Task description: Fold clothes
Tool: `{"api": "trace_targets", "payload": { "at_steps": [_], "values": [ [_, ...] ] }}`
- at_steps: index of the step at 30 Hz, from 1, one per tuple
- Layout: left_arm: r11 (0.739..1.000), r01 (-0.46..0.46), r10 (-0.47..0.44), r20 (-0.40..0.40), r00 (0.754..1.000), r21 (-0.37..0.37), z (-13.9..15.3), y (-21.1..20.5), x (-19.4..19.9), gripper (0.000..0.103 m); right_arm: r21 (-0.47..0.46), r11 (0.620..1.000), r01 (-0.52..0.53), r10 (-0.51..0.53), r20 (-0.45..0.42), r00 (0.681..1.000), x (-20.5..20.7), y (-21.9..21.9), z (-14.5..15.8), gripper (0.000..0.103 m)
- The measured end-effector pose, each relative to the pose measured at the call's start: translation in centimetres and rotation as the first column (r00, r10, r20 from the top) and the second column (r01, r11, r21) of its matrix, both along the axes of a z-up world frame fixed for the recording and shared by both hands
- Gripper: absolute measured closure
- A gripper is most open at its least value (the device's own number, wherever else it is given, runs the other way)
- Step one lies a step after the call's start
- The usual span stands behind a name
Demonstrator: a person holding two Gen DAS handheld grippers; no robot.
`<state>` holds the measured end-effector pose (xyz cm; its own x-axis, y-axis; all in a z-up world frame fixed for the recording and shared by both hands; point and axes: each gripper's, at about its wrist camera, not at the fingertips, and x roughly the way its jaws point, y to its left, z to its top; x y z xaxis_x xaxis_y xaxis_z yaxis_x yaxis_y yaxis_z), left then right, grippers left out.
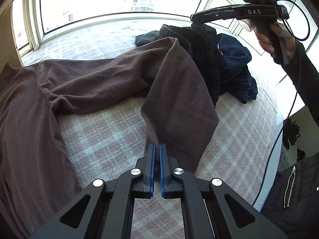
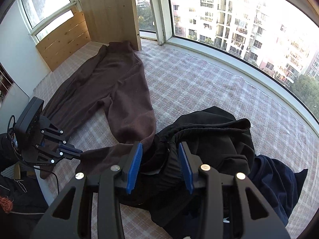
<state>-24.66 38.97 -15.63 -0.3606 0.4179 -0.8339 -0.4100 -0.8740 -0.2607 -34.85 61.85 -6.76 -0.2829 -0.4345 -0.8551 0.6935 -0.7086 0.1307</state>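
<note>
A brown fleece garment [image 1: 89, 83] [image 2: 119, 79] lies spread flat on the checked surface, one long sleeve [image 1: 179, 99] reaching toward me. My left gripper [image 1: 157, 148] [image 2: 79, 155] is shut on that sleeve's cuff, with brown fabric pinched between its blue pads. A crumpled black garment [image 1: 203, 55] [image 2: 209, 135] lies over the sleeve's far part, and a navy one [image 1: 235, 59] [image 2: 275, 179] is beside it. My right gripper [image 2: 160, 146] [image 1: 194, 18] hangs open just above the black garment, its pads apart and gripping nothing.
The checked covering [image 2: 199, 79] stretches to a curved window sill [image 2: 259, 79]. A wooden panel [image 2: 107, 10] stands beyond the brown garment's collar. A person's black zipped jacket [image 1: 295, 195] is at the near right, and a cable [image 1: 279, 139] hangs from the right hand.
</note>
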Motion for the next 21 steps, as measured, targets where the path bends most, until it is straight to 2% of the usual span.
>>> {"api": "trace_targets", "payload": {
  "at_steps": [4,6,10,14,17,21],
  "values": [
    [0.997,-0.017,0.02,-0.036,0.999,0.079,2.2,-0.6,1.8,0.1,0.0,1.0,-0.008,0.008,0.002,1.0,-0.3,-0.4,0.1,0.065],
    [0.995,-0.034,0.039,-0.054,0.998,0.092,3.7,-1.0,3.1,0.1,0.001,1.0,-0.016,0.016,0.0,1.0,-0.4,-0.8,0.1,0.065],
    [0.974,-0.109,0.122,-0.055,0.991,0.198,6.8,-3.8,6.2,0.1,-0.002,0.999,-0.035,0.035,0.022,0.999,-1.2,-1.7,-0.2,0.065],
    [0.942,-0.231,0.256,-0.075,0.964,0.244,10.1,-7.8,9.7,0.1,-0.017,0.998,-0.061,0.062,0.058,0.996,-3.4,-4.2,-0.7,0.065],
    [0.918,-0.321,0.35,-0.096,0.932,0.234,11.8,-10.5,12.4,0.1,-0.017,0.996,-0.089,0.09,0.083,0.992,-5.2,-6.9,-1.3,0.063],
    [0.878,-0.404,0.435,-0.079,0.897,0.256,12.0,-12.5,15.2,0.1,0.052,0.987,-0.15,0.146,0.066,0.987,-7.3,-12.5,-2.6,0.059]
  ]
}}
